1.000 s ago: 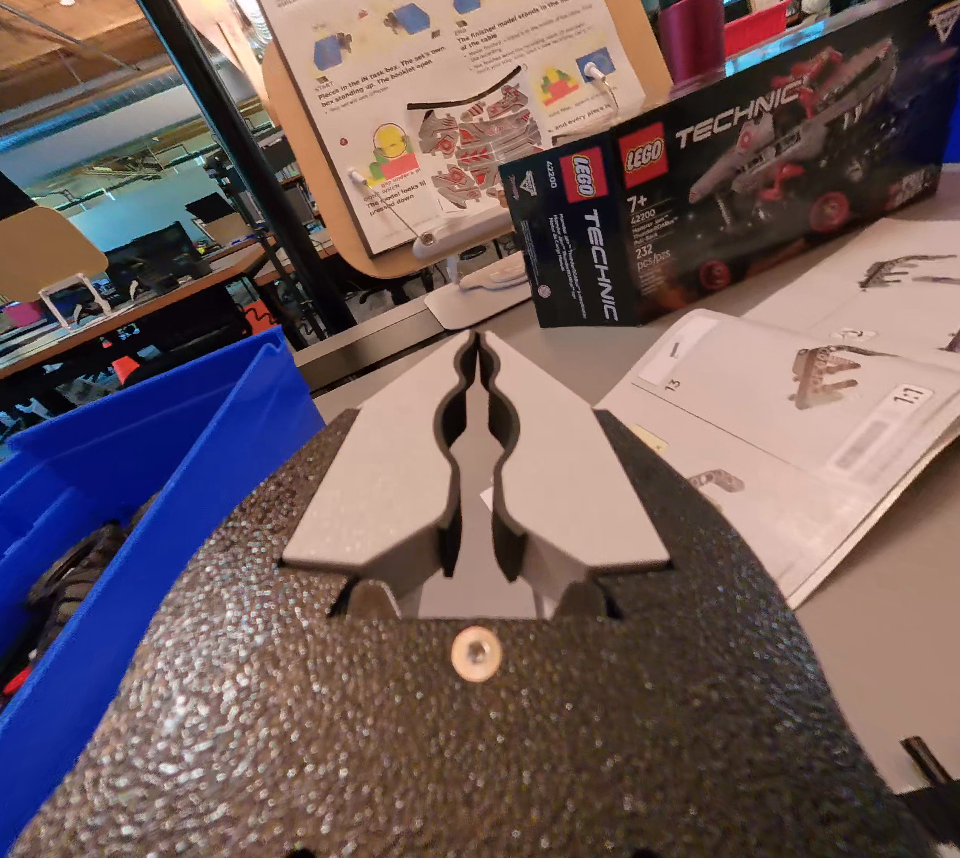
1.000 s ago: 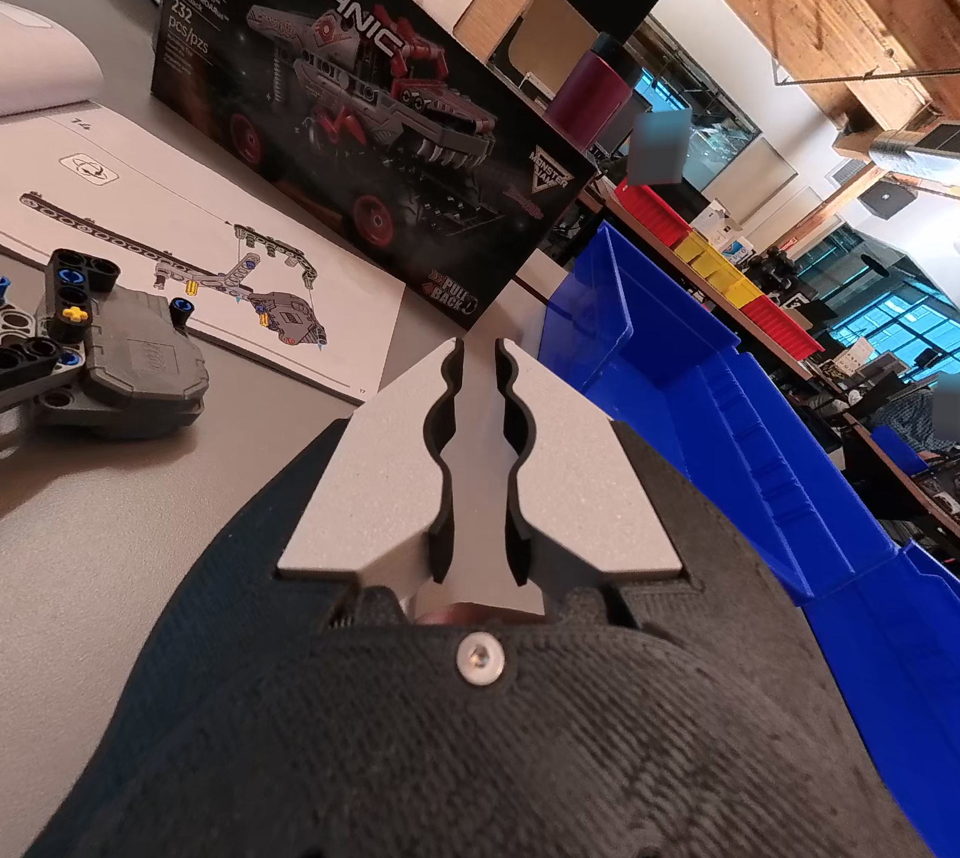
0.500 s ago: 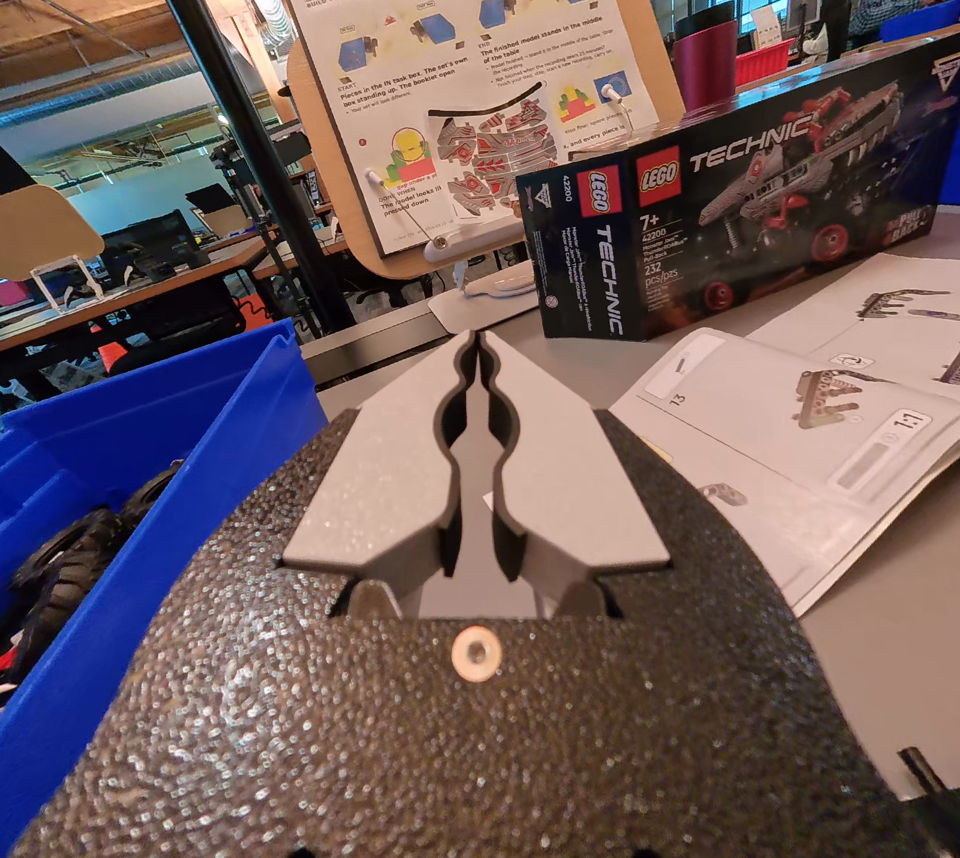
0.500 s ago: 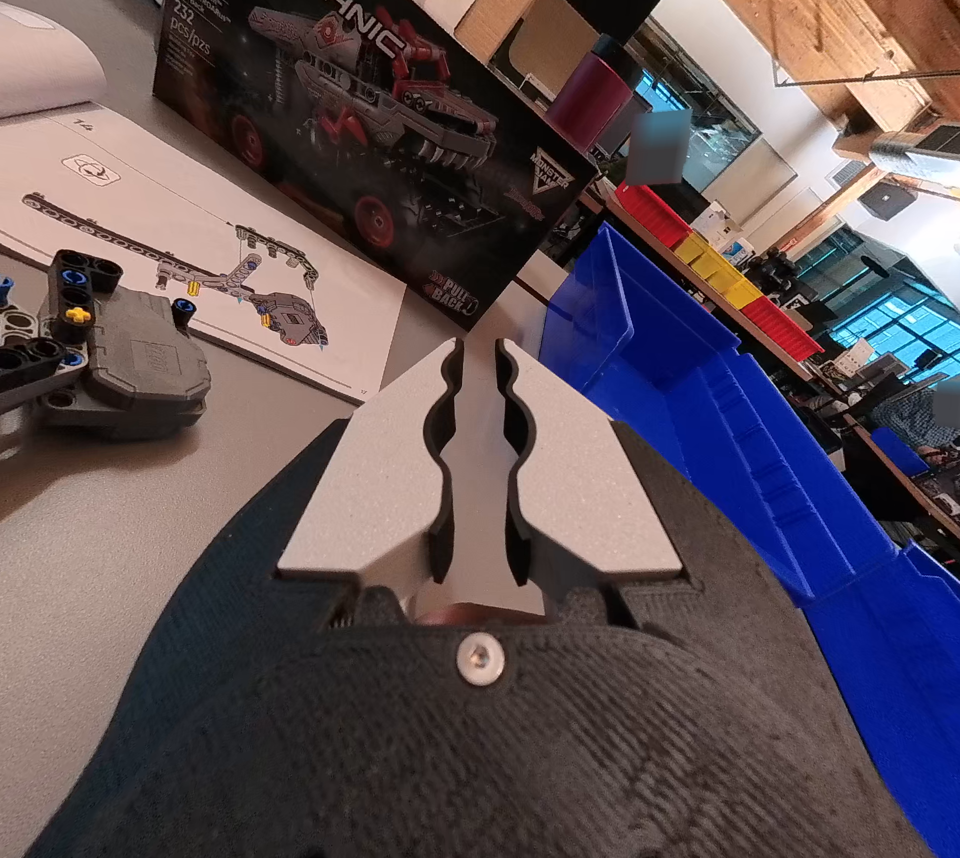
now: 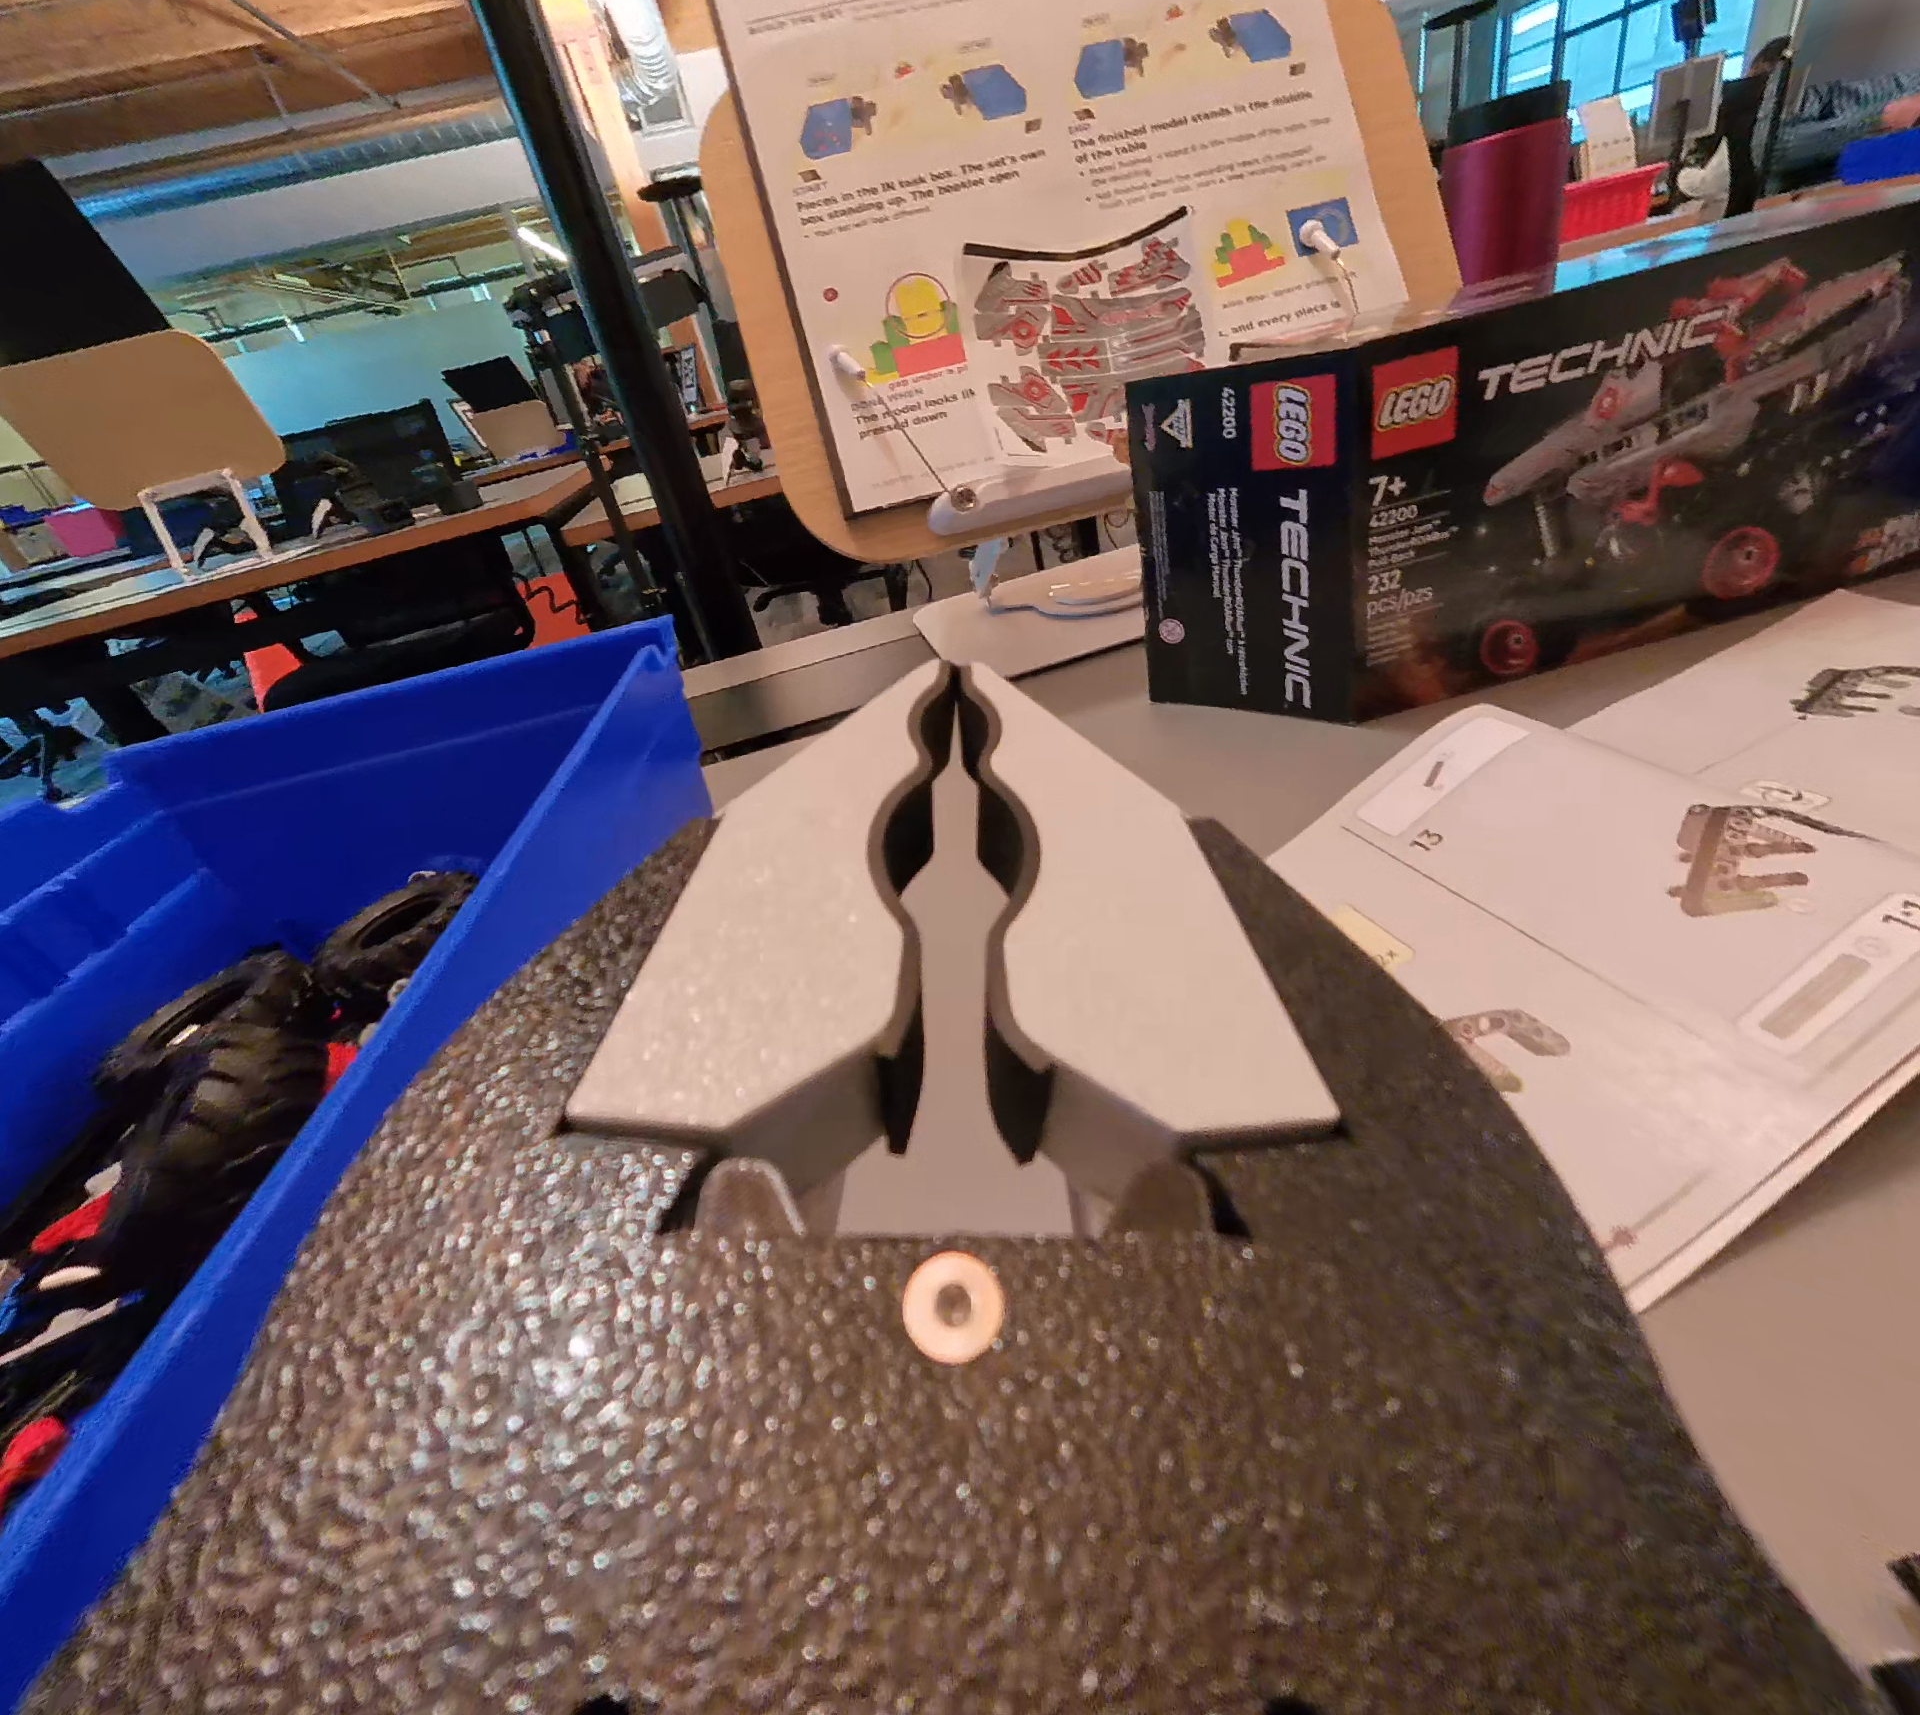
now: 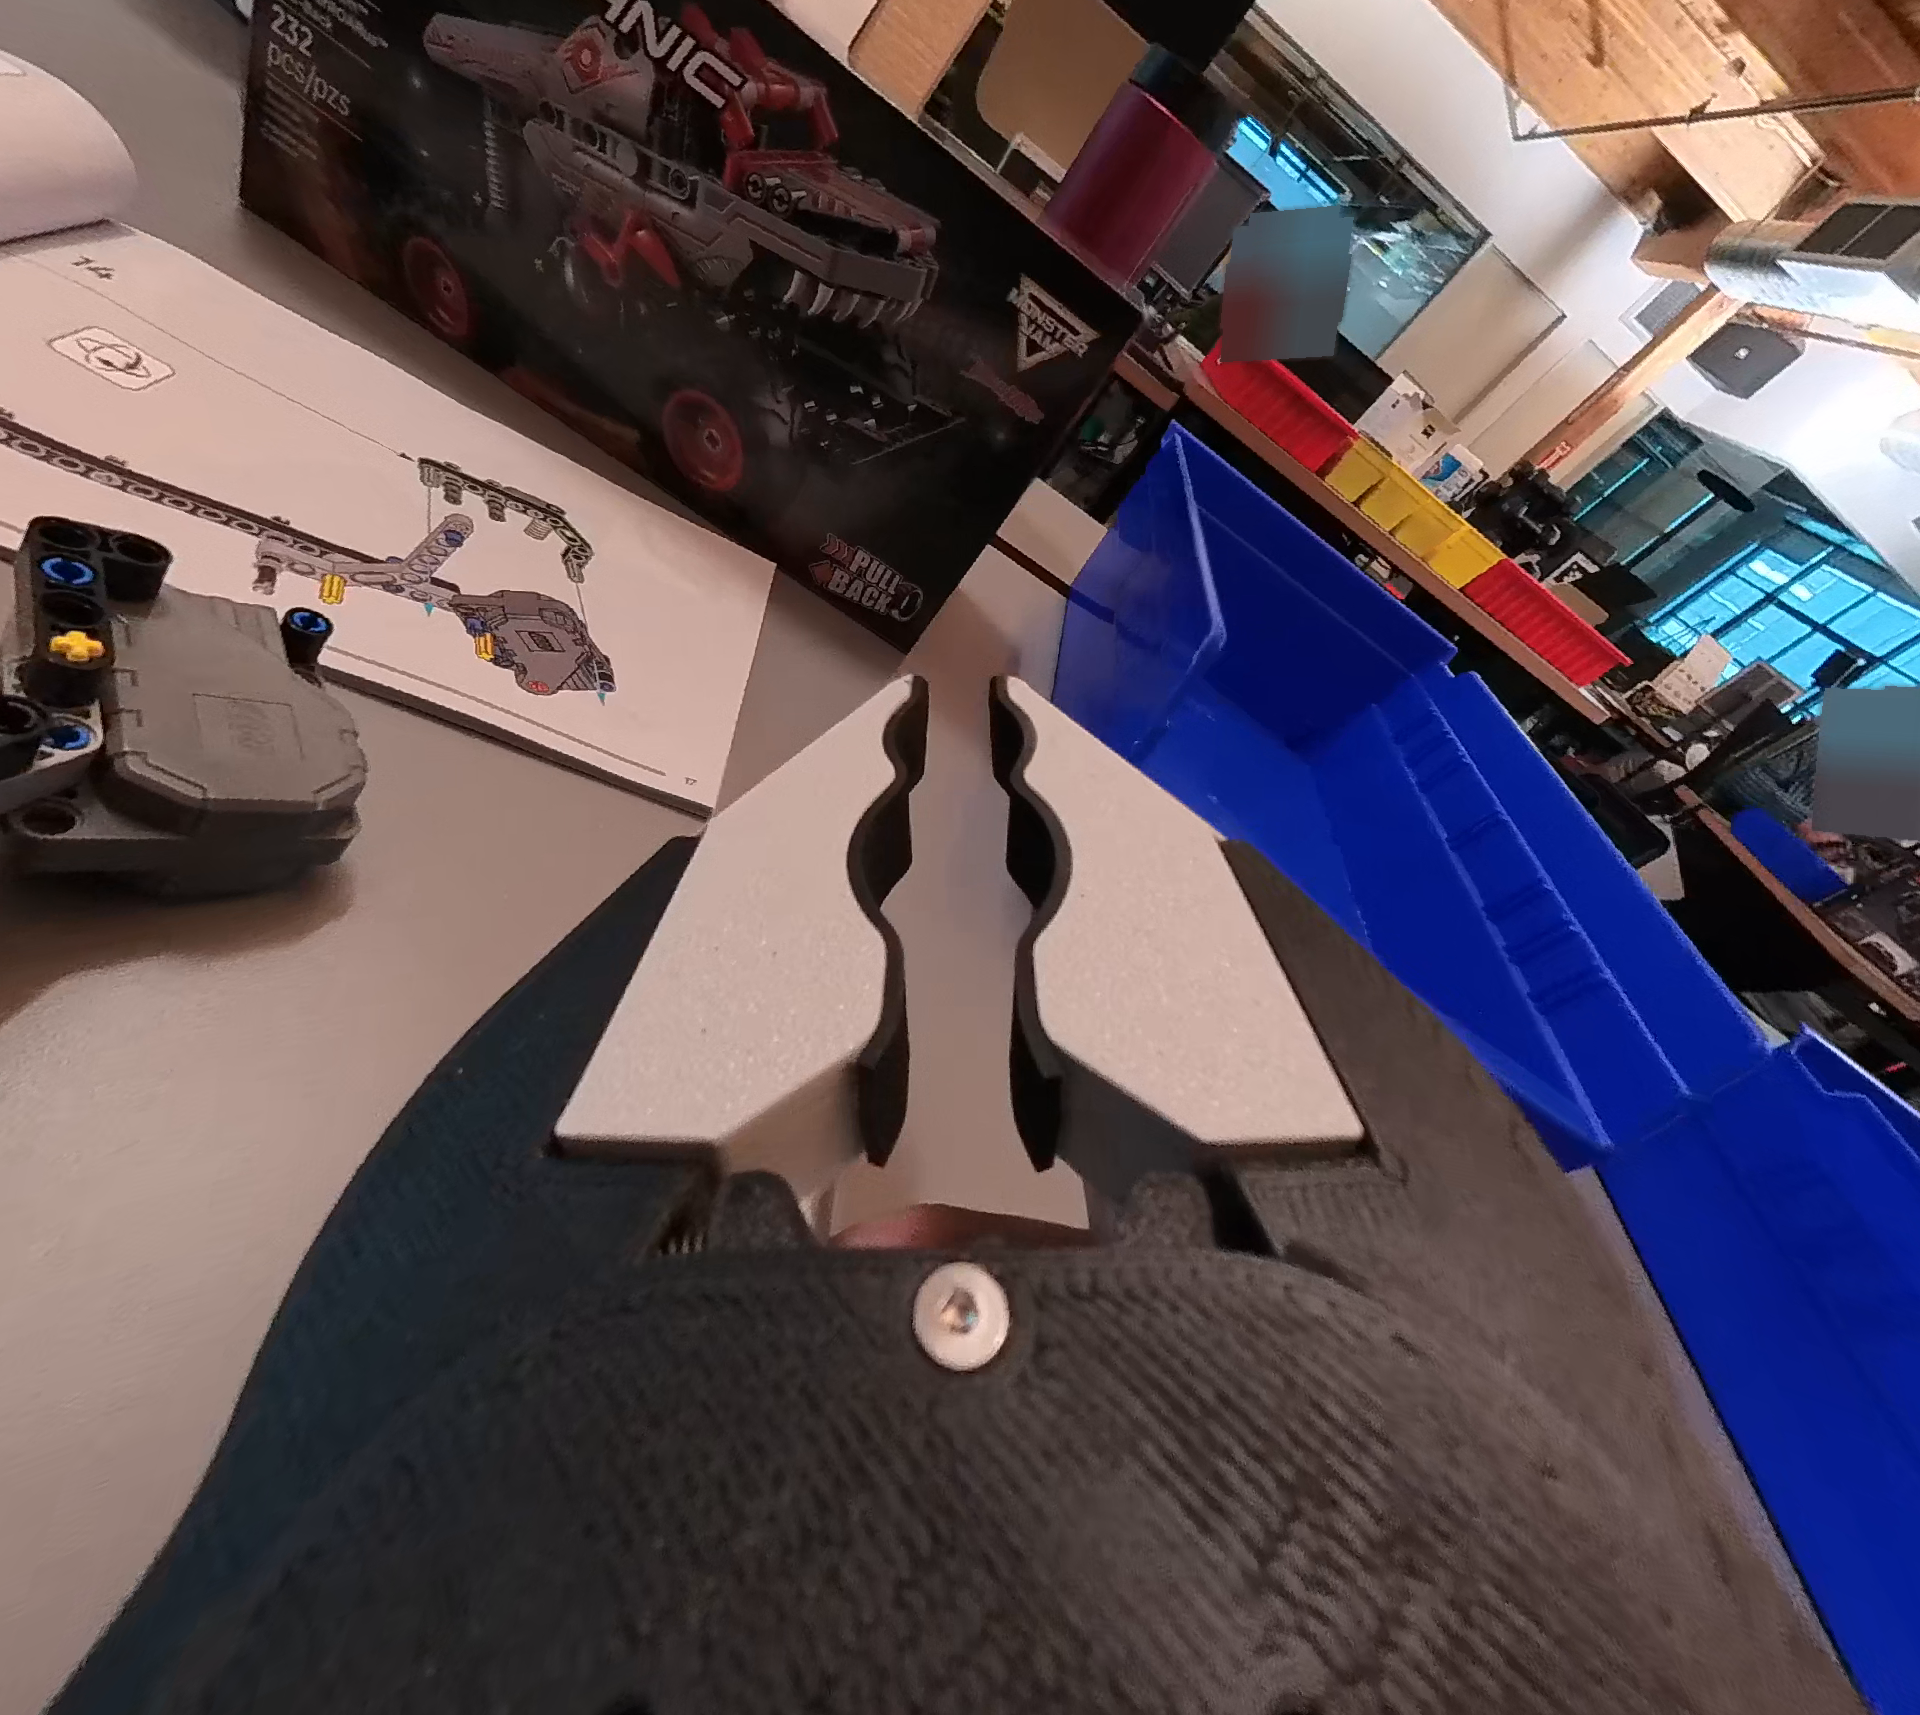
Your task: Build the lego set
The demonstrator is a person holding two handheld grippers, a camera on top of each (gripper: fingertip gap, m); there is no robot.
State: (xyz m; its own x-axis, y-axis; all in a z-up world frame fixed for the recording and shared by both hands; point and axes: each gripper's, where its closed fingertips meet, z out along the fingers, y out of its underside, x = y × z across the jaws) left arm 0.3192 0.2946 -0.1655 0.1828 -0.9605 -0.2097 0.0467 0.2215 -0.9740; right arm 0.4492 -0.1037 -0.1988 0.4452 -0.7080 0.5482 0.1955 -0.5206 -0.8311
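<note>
My left gripper [image 5: 956, 678] is shut and empty, held above the grey table between a blue bin [image 5: 416, 792] and the open instruction booklet [image 5: 1621, 938]. The bin holds black tyres [image 5: 239, 1031] and red and dark loose parts. My right gripper [image 6: 958, 694] is nearly shut with a narrow gap at the tips, and holds nothing. A partly built dark grey model [image 6: 187, 730] with blue and yellow pins lies on the table to its left, at the edge of the booklet [image 6: 312, 439].
The black set box [image 5: 1507, 502] stands upright behind the booklet and also shows in the right wrist view [image 6: 623, 138]. A second blue bin [image 6: 1455, 834] lies to the right. A printed sheet on a wooden stand [image 5: 1039, 159] and a maroon cup [image 5: 1507, 200] stand at the back. About 40 cm separates my left fingertips from my right.
The left gripper has shifted so that more of the blue bin and its tyres show. The right gripper has hardly moved. Both sets of jaws are unchanged.
</note>
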